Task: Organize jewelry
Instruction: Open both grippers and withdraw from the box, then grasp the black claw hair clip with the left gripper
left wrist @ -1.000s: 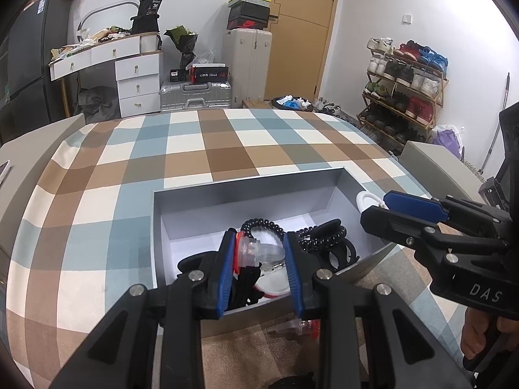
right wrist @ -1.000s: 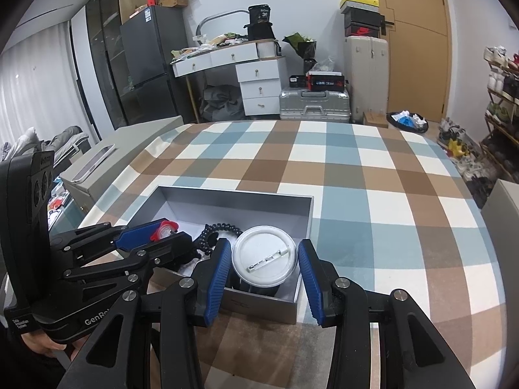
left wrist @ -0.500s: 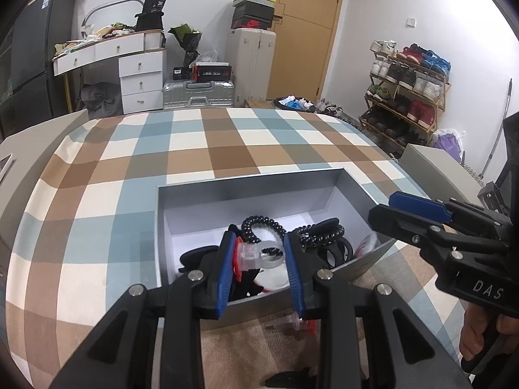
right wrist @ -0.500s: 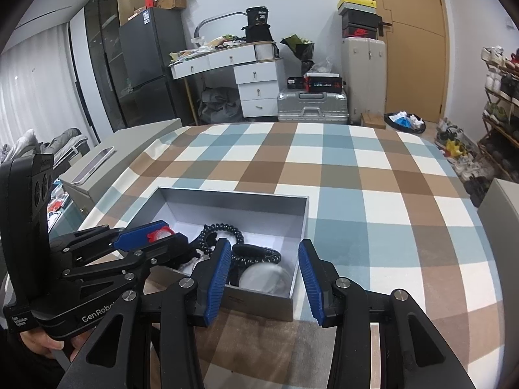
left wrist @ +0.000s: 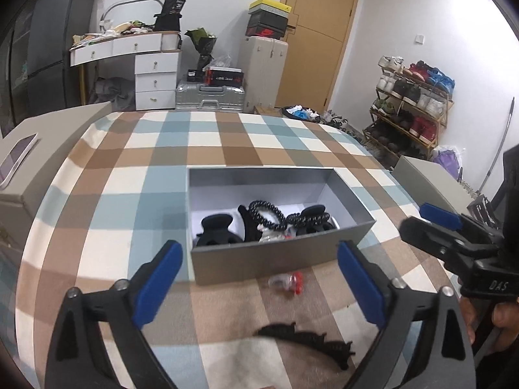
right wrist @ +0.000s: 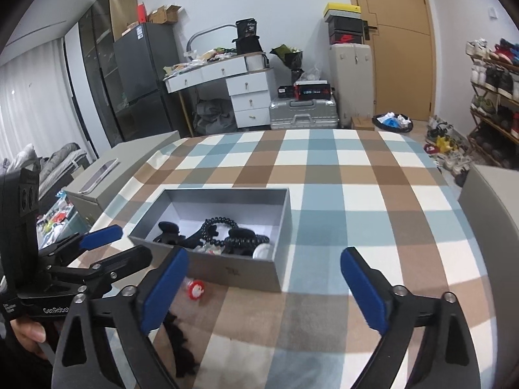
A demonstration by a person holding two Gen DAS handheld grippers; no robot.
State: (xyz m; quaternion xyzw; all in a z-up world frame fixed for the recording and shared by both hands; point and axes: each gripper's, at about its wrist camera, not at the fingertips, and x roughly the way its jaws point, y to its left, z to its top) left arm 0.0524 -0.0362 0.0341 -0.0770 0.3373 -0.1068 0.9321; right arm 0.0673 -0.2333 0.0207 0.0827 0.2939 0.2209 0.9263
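A grey open box sits on the checked tablecloth and holds black hair clips, a black coil band and a white round item. A small clear and red piece lies on the cloth in front of the box. A black toothed hair clip lies nearer me. My left gripper is open and empty, held back from the box. My right gripper is open and empty, also drawn back from the box.
The right gripper shows at the right edge of the left wrist view; the left gripper shows at the left of the right wrist view. Grey cabinets flank the table. Beyond are drawers, suitcases and a shoe rack.
Both grippers opened and pulled back from the box. The left let go of the clear and red piece; the right let go of the white round item, which now lies in the box.
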